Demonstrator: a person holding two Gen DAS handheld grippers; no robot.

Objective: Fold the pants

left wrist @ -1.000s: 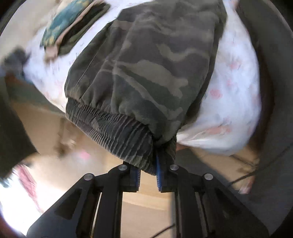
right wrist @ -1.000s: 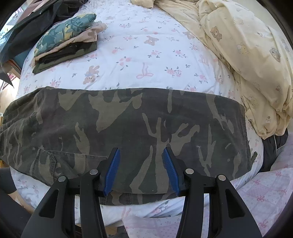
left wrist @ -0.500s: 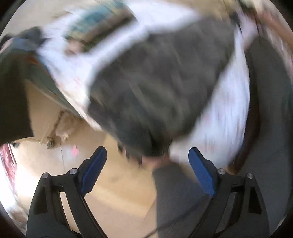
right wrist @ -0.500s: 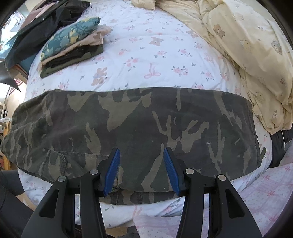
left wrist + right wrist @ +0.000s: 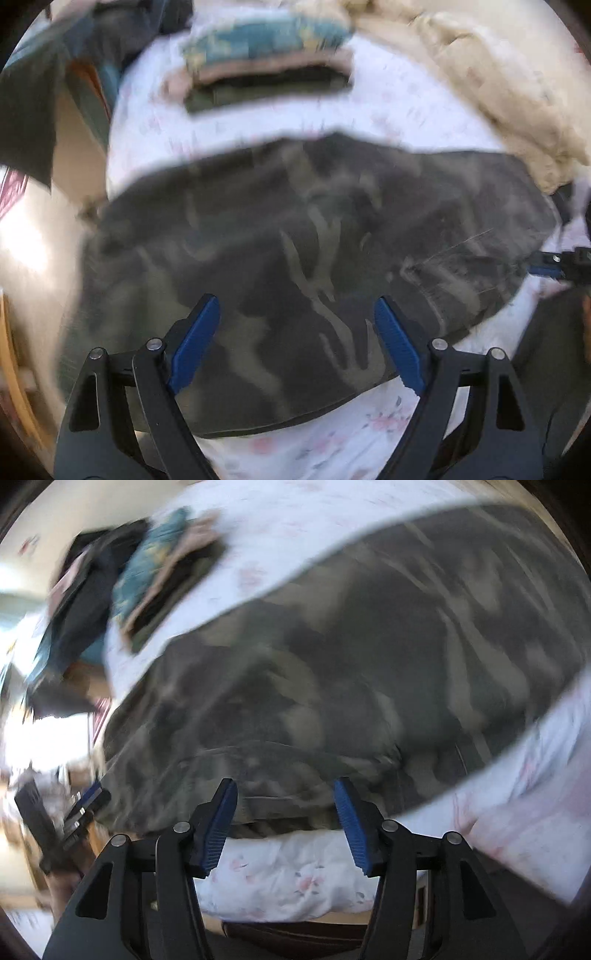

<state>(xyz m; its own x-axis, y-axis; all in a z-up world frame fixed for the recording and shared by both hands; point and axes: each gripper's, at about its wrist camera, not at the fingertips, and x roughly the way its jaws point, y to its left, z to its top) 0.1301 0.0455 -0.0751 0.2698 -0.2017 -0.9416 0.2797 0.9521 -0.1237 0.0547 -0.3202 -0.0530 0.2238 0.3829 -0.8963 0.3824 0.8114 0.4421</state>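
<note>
**Pants lie flat across the bed, both grippers empty above them**

Left wrist view: the pants (image 5: 314,258), camouflage-patterned, stretch as a wide band over the floral bedsheet (image 5: 332,446), running under and beyond both fingers. The left gripper (image 5: 297,343) has just been opening and now stands spread wide, with nothing clamped; cloth shows between the blue pads (image 5: 195,343) but below them, not pinched. Past the fingertips, at the far side of the pants, sits a stack of folded clothes (image 5: 266,66), and to the far right of the fingers a cream blanket (image 5: 498,85). At the right margin, level with the fingertips, part of the right gripper (image 5: 554,264) pokes in near the garment's end.

Right wrist view: the right gripper (image 5: 284,823) has its jaws parted, having just widened slightly, and holds nothing. The near hem of the pants (image 5: 332,686) lies just past its fingertips, with a seamed, pocket-like ridge there. The left gripper (image 5: 86,801) appears low to the left of the fingers, by the garment's other end.

Risk, as I judge it: both frames are blurred, so a grasp made in haste could catch only the top layer, or bedsheet along with it, and drag the fold askew.

Only the left view shows the blanket; only the right shows the ridge at the near hem.
</note>
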